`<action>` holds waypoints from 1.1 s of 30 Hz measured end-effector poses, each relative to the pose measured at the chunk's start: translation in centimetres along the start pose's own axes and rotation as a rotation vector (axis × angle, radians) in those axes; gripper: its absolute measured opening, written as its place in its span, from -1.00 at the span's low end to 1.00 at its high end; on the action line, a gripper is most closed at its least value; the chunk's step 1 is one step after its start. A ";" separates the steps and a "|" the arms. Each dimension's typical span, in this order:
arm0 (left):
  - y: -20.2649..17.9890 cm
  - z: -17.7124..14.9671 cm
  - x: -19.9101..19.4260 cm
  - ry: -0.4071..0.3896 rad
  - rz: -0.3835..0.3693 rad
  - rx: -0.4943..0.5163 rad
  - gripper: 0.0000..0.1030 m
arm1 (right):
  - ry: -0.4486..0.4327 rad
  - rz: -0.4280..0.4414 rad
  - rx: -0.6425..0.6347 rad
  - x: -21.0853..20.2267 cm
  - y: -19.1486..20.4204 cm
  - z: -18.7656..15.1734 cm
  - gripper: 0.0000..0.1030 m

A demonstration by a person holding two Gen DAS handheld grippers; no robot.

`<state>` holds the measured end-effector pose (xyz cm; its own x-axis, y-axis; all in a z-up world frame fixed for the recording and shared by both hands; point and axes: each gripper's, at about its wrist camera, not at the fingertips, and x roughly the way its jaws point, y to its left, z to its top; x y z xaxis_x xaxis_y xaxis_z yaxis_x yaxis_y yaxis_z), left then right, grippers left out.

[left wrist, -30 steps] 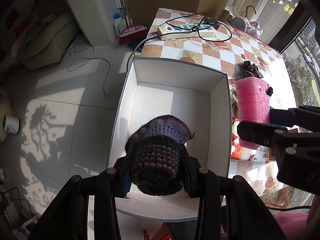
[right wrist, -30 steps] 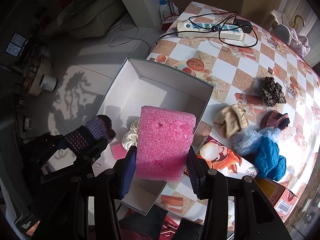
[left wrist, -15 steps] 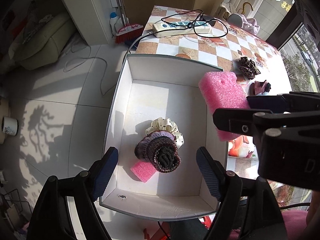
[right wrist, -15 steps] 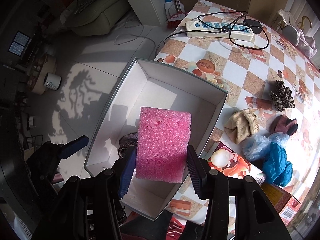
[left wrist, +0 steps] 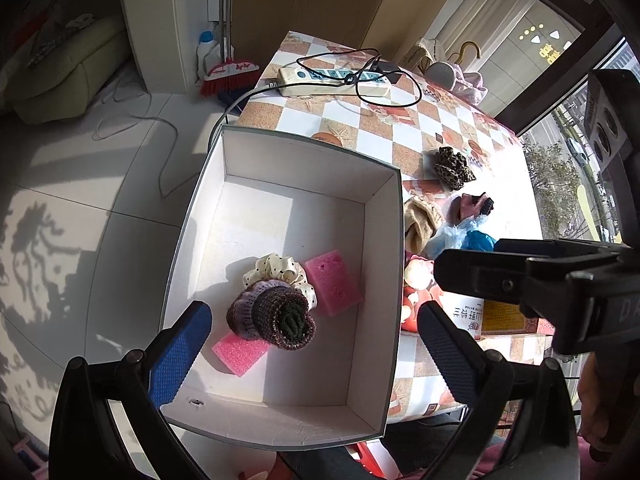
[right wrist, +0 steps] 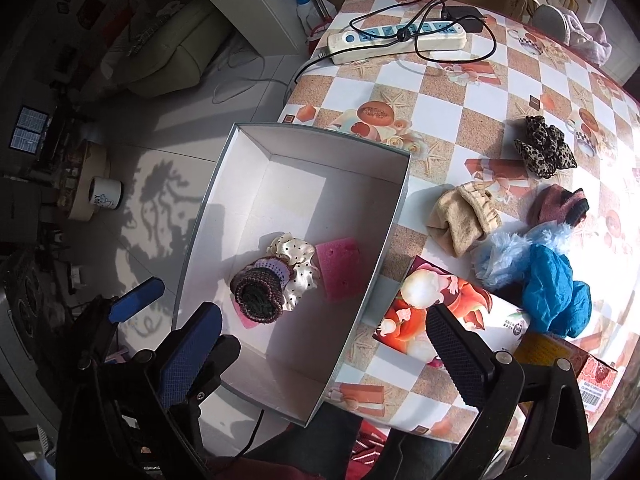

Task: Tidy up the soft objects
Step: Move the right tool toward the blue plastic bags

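A white box [left wrist: 384, 240] [right wrist: 392, 216] overhangs the table's left edge. In it lie a dark knitted roll [left wrist: 272, 316] [right wrist: 260, 290], a cream dotted scrunchie [left wrist: 276, 266] [right wrist: 294, 258], a large pink sponge [left wrist: 332, 286] [right wrist: 340, 266] and a smaller pink sponge [left wrist: 240, 352]. My left gripper [left wrist: 312, 344] is open and empty above the box's near end. My right gripper [right wrist: 320, 348] is open and empty over the box's near right wall. On the table lie a beige cloth [right wrist: 464, 216], a leopard scrunchie [right wrist: 546, 150], a pink item [right wrist: 560, 206], a pale blue fluffy piece [right wrist: 508, 252] and a blue cloth [right wrist: 554, 296].
A power strip [right wrist: 396, 40] with a black cable lies at the table's far end. A printed carton [right wrist: 448, 304] and an orange box [right wrist: 560, 356] sit near the right gripper. Floor drops off left of the box, with a mug [right wrist: 106, 194] and a broom [left wrist: 228, 76].
My left gripper opened and dropped the knitted roll into the box. My right gripper opened and released the large pink sponge, which now lies in the box beside the scrunchie.
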<state>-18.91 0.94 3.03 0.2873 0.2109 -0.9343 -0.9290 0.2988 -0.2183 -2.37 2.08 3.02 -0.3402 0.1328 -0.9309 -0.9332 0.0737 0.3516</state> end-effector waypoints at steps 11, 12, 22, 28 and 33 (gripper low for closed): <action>-4.9 1.7 1.1 0.031 0.004 0.143 1.00 | -0.099 -0.024 0.182 -6.5 -8.2 -0.4 1.00; -5.5 1.8 1.2 0.036 0.007 0.161 1.00 | -0.107 -0.030 0.205 -7.0 -9.2 -0.4 1.00; -9.4 2.5 3.5 0.092 0.058 0.253 1.00 | -0.131 -0.126 0.429 -10.2 -21.5 -2.0 1.00; -11.1 3.1 5.1 0.129 0.102 0.291 1.00 | -0.028 -0.149 0.514 -7.3 -27.4 -2.8 1.00; -12.9 3.6 6.3 0.157 0.124 0.320 1.00 | 0.108 -0.099 0.527 -2.6 -30.2 -3.0 1.00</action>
<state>-4.30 1.80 0.93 0.1150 0.1260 -0.9854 -0.8274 0.5610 -0.0248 26.33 -3.44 -5.44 -0.2895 -0.0002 -0.9572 -0.7869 0.5694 0.2378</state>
